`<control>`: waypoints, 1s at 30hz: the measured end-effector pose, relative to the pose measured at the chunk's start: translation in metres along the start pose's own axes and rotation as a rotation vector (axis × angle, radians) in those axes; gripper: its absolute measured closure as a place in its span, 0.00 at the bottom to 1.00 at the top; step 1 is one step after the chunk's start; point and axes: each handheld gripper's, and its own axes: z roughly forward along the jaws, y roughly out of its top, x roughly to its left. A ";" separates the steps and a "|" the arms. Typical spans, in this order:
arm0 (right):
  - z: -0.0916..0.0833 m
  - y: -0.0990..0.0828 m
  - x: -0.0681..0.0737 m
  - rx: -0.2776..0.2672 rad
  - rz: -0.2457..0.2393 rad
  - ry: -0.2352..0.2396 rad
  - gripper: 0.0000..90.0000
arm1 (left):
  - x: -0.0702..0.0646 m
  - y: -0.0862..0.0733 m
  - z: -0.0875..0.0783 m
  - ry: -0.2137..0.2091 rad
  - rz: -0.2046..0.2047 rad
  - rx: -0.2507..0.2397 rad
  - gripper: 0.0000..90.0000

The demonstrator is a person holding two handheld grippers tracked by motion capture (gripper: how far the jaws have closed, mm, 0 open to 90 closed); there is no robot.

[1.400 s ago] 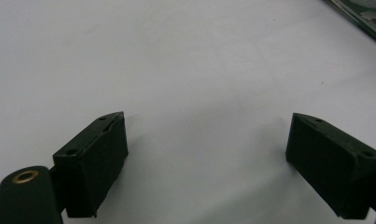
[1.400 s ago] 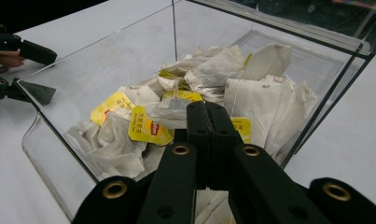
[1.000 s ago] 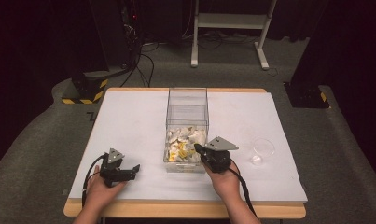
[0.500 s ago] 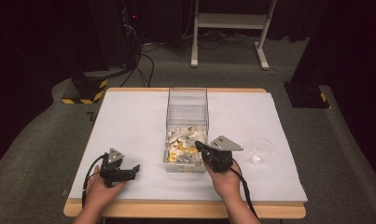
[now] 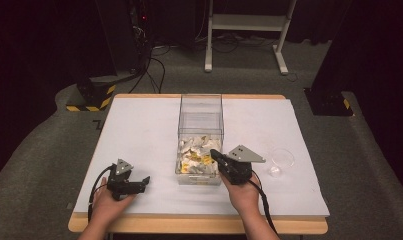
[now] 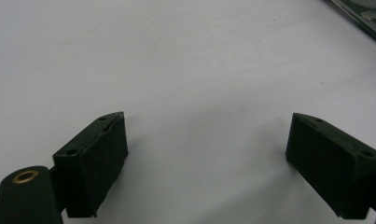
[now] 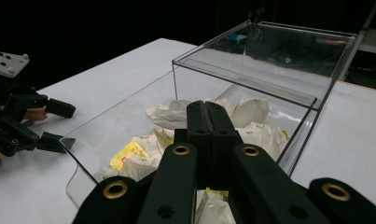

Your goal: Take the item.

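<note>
Many crumpled packets (image 7: 176, 114) are lying in the clear box (image 5: 200, 112) just under the right gripper (image 7: 208, 114), whose jaws are pressing together, empty. They look light, soft and crinkly; pinching a raised fold should work. Box walls are crowding the reach. Well aside, the left gripper (image 6: 206, 161) is resting with jaws apart, near bare table (image 6: 176, 56); a small clear dish (image 5: 282, 157) is sitting beyond.

Table (image 5: 139, 125): white top with a wooden edge, seen at frame centre. Clear box (image 5: 200, 120) stood at the middle, holding crumpled wrappers (image 5: 196, 156). Small clear dish (image 5: 282, 157) set at right of centre, a tiny clear piece (image 5: 274, 171) placed just below it.
</note>
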 end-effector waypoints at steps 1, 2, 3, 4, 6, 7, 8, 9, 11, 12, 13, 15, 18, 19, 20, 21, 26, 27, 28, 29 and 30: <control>-0.001 0.001 0.000 -0.006 0.002 0.001 1.00 | 0.000 0.000 0.000 0.001 0.002 0.000 0.14; -0.001 0.001 0.000 -0.007 0.003 0.001 1.00 | 0.000 0.000 0.000 0.001 0.000 0.000 0.14; -0.002 0.002 0.001 -0.011 0.004 0.003 1.00 | 0.000 0.000 0.000 0.001 0.000 0.000 0.14; -0.003 0.002 0.001 -0.016 0.004 0.002 1.00 | 0.000 0.000 0.000 0.001 0.001 0.000 0.14; -0.004 0.003 0.001 -0.022 0.006 0.002 1.00 | 0.000 0.000 0.000 0.001 0.001 0.000 0.14; -0.005 0.004 0.000 -0.025 0.007 0.003 1.00 | 0.000 0.000 0.000 0.000 0.000 0.000 0.14; -0.005 0.004 0.000 -0.028 0.010 0.003 1.00 | 0.000 0.000 0.000 0.000 0.000 0.000 0.14; -0.006 0.004 0.000 -0.031 0.011 0.004 1.00 | 0.000 0.000 0.000 0.000 0.000 0.000 0.14; -0.007 0.005 -0.001 -0.037 0.017 0.007 1.00 | 0.000 0.000 0.000 0.000 0.000 0.000 0.14; -0.008 0.006 -0.002 -0.038 0.020 0.009 1.00 | 0.000 0.000 0.000 0.000 0.000 0.000 0.14; -0.009 0.006 -0.002 -0.043 0.023 0.008 1.00 | 0.000 0.000 0.000 0.001 0.000 0.000 0.14; -0.010 0.007 -0.004 -0.050 0.029 0.006 1.00 | 0.000 0.000 0.000 0.001 0.000 0.000 0.14; -0.013 0.008 -0.005 -0.061 0.033 0.006 1.00 | 0.000 0.000 0.000 0.000 0.000 0.000 0.14; -0.014 0.008 -0.005 -0.061 0.036 0.007 1.00 | 0.000 0.000 0.000 0.000 0.000 0.000 0.14; -0.014 0.009 -0.006 -0.064 0.037 0.007 1.00 | 0.000 0.000 0.000 0.001 0.001 0.000 0.14; -0.015 0.009 -0.006 -0.065 0.038 0.007 1.00 | 0.000 0.000 0.000 0.000 0.000 0.000 0.14; -0.018 0.011 -0.007 -0.080 0.033 0.008 1.00 | 0.000 0.000 0.000 0.001 0.001 0.000 0.14; -0.019 0.011 -0.008 -0.081 0.034 0.007 1.00 | 0.000 0.000 0.000 0.001 0.002 0.000 0.14; -0.020 0.011 -0.008 -0.084 0.034 0.006 1.00 | 0.000 0.000 0.000 0.001 0.002 0.000 0.14; -0.020 0.012 -0.009 -0.085 0.035 0.005 1.00 | 0.000 0.000 0.000 0.001 0.001 0.000 0.14; -0.021 0.012 -0.009 -0.088 0.036 0.003 1.00 | 0.000 0.000 0.000 0.000 0.001 0.000 0.14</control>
